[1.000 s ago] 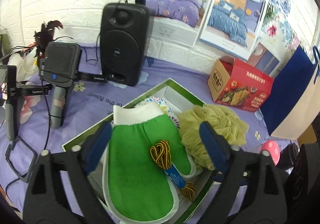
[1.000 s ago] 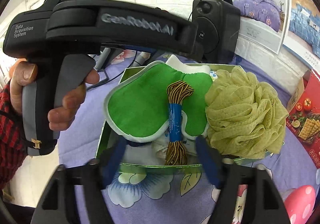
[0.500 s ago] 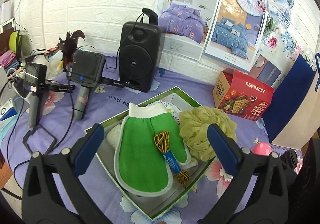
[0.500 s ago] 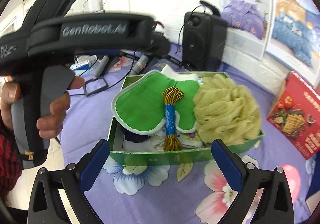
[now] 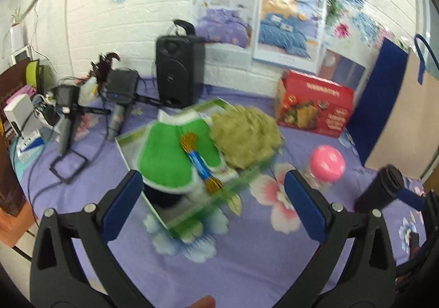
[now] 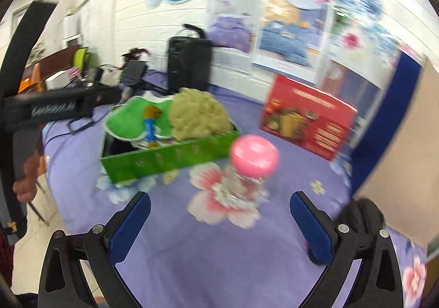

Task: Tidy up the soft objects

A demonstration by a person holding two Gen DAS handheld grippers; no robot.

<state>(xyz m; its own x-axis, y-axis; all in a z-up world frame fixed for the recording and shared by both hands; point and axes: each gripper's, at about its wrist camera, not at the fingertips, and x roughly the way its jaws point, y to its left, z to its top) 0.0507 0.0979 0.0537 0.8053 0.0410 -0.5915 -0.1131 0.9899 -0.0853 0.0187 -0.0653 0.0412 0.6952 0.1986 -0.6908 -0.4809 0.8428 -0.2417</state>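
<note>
Left gripper (image 5: 214, 192): jaws spread wide, holding nothing. Right gripper (image 6: 219, 221): jaws wide apart, likewise empty. Shallow green cardboard box (image 5: 189, 216) lies just ahead of the left fingertips, ahead-left of the right gripper. Inside it: green terry bath mitt (image 5: 175, 154), yellow-black cord bundle with blue band (image 5: 201, 164) on top, olive mesh bath pouf (image 5: 245, 137) beside. Pink-lidded clear jar (image 6: 251, 168) stands directly ahead of the right gripper.

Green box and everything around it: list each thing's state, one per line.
Green box: open, filled.
Green mitt: lying on top.
Cord bundle: across the mitt.
Loofah: in box.
Pink-capped jar: upright, capped.
Left gripper: jaws open, empty.
Right gripper: jaws open, empty.
</note>
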